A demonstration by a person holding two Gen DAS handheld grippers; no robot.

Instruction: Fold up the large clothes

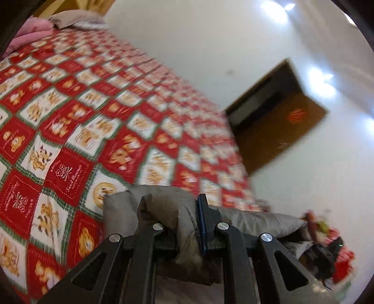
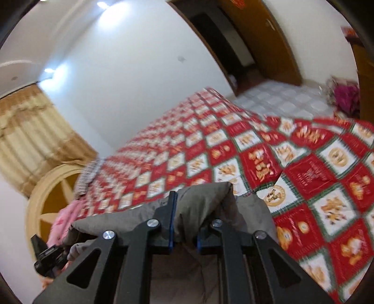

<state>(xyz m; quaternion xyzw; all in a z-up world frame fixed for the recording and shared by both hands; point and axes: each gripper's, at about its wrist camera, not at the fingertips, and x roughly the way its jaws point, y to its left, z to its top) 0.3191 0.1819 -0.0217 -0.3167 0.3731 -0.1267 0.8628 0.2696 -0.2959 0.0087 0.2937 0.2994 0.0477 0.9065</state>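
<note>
A grey padded garment (image 1: 257, 222) is stretched between my two grippers above the bed. In the left wrist view my left gripper (image 1: 177, 215) is shut on a bunched edge of it. The fabric folds over the left finger, and the blue pad (image 1: 202, 224) presses from the right. In the right wrist view my right gripper (image 2: 187, 215) is shut on the other bunched edge of the garment (image 2: 205, 198). The cloth runs left from there toward the other gripper (image 2: 46, 257), which is dark and blurred at the lower left. Both views are motion-blurred.
A red and white patchwork quilt (image 1: 93, 117) covers the bed beneath the garment. Pink cloth (image 1: 30, 35) and a pillow (image 1: 72, 18) lie at its head. A bare white mattress (image 2: 280, 100) shows past the quilt. Beyond are a brown door (image 1: 280, 121), a white wall and beige curtains (image 2: 30, 135).
</note>
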